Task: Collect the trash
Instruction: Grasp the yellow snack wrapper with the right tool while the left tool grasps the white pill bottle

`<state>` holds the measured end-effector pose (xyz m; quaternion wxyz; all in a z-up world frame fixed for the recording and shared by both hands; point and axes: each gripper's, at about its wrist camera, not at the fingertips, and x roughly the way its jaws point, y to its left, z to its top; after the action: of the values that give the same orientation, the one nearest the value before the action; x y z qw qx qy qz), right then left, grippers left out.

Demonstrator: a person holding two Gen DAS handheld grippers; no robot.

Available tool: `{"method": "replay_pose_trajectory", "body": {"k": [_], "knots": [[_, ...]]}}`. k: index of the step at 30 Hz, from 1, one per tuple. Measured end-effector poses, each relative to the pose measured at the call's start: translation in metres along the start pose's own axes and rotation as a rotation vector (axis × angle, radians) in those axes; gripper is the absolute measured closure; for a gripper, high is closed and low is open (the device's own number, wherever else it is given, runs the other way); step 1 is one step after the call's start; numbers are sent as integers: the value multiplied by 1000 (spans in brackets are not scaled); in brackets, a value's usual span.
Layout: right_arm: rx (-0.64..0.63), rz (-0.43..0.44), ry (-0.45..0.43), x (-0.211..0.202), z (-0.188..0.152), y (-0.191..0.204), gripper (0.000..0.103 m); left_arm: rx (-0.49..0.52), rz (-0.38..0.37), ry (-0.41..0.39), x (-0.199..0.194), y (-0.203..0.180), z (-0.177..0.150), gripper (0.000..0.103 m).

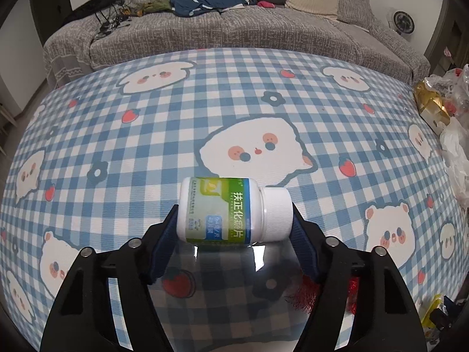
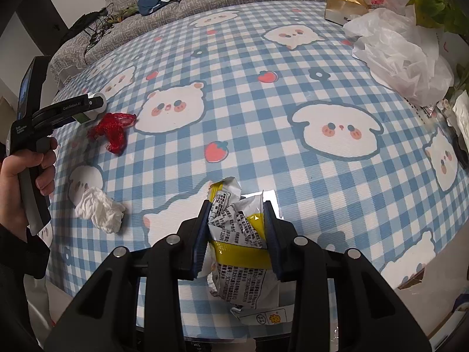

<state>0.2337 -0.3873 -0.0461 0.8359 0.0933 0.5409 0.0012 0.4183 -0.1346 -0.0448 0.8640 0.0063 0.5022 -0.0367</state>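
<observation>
Apparently gathering litter two-handed, the left gripper (image 1: 234,214) brackets the lying pill bottle (image 1: 234,209) end to end, jaws half-open, seemingly touching, while the right gripper (image 2: 237,234) pinches a crumpled wrapper (image 2: 239,234) at six o'clock.

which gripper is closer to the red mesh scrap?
Left. The left gripper sits right beside the red mesh scrap, fingers on either side of the white pill bottle. The right gripper, across the table, is clamped on the yellow-and-white wrapper.
</observation>
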Motion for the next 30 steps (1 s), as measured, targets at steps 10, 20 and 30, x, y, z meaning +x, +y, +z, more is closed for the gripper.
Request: {"method": "replay_pose_trajectory", "body": {"k": [10, 20, 30], "knots": [[-8, 8, -14, -5, 1, 7, 70, 18, 36, -37, -11, -2, -12, 37], [-59, 8, -61, -14, 0, 27, 70, -1, 16, -67, -60, 9, -50, 37], [-112, 49, -134, -40, -22, 51, 69, -27, 12, -104, -115, 25, -109, 37]]}}
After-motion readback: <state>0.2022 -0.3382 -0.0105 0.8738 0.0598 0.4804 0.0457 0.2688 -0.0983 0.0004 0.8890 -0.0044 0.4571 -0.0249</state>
